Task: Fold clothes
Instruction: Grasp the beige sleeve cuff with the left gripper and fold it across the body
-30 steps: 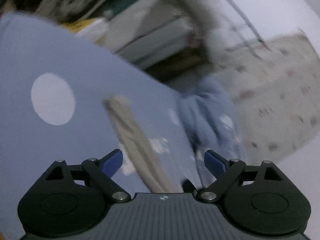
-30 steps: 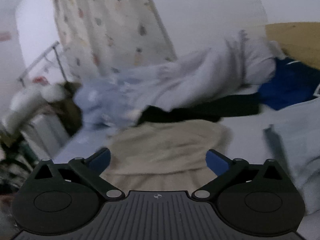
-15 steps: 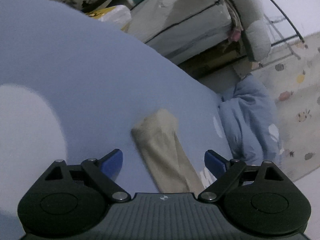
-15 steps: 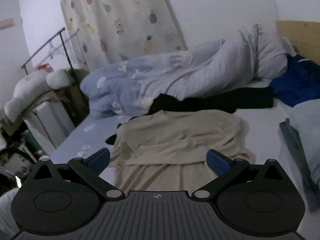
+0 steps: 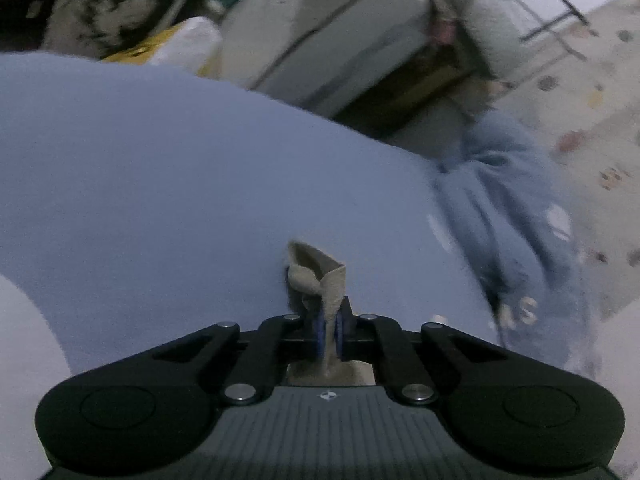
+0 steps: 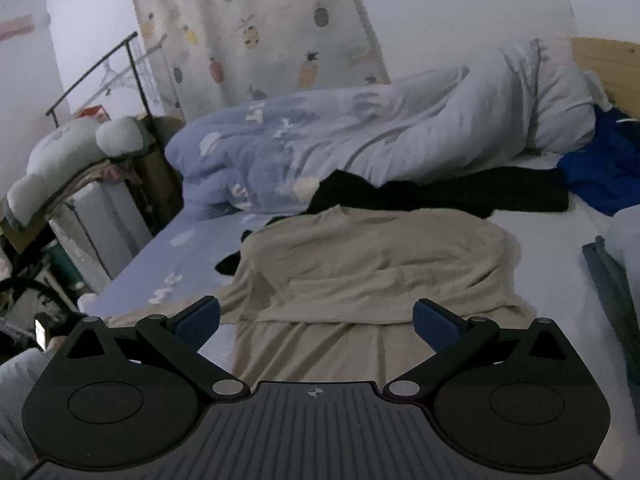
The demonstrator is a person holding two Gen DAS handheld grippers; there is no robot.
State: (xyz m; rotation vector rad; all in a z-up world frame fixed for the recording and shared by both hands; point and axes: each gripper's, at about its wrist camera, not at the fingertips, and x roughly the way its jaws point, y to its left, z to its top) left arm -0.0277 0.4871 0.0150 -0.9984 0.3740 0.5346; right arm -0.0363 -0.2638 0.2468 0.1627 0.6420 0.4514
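Fingers pinch beige shirt edge.

Dim, bluish — blurred, fisheye-warped edges

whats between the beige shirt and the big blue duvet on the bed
A black garment lies between them, its near edge tucked under the beige shirt and its far edge against the blue duvet, in the right wrist view.

Left wrist view: low and close over the blue bed sheet, facing its far edge and the rumpled duvet.
Right wrist view: higher, looking along the bed toward the headboard and curtain.
Shared: sheet, duvet, curtain.
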